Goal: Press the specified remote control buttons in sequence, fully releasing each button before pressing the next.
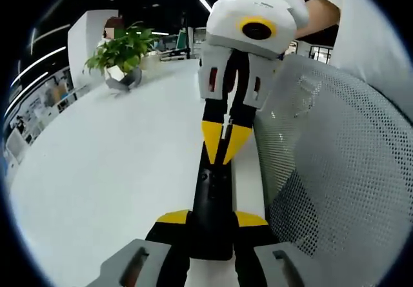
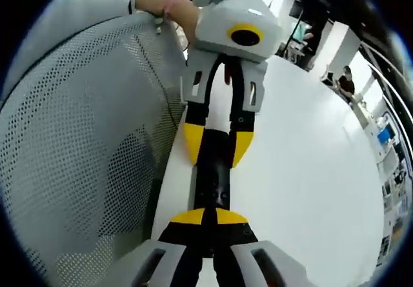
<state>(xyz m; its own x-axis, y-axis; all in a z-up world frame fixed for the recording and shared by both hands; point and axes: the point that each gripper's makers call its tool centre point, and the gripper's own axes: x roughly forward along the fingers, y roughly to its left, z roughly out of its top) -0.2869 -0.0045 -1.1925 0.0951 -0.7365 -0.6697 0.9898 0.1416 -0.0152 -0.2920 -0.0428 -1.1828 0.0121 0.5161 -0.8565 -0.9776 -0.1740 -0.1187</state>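
Observation:
A long black remote control point(image 1: 213, 197) is held level over the white table point(image 1: 116, 164), near its edge. My left gripper point(image 1: 211, 218) is shut on the remote's near end, one yellow-tipped jaw on each side. My right gripper point(image 1: 224, 146) comes in from the top, shut, its yellow tips together and touching the remote's upper face near the far end. In the right gripper view the same right gripper point(image 2: 208, 217) rests shut on the remote point(image 2: 213, 177), while the left gripper point(image 2: 216, 144) clamps it from the far side.
A grey mesh chair back point(image 1: 335, 158) point(image 2: 77, 138) stands right beside the table edge and the remote. A potted plant point(image 1: 122, 51) sits at the table's far end. A person's hand point(image 1: 310, 9) holds the right gripper. People sit in the background point(image 2: 345, 80).

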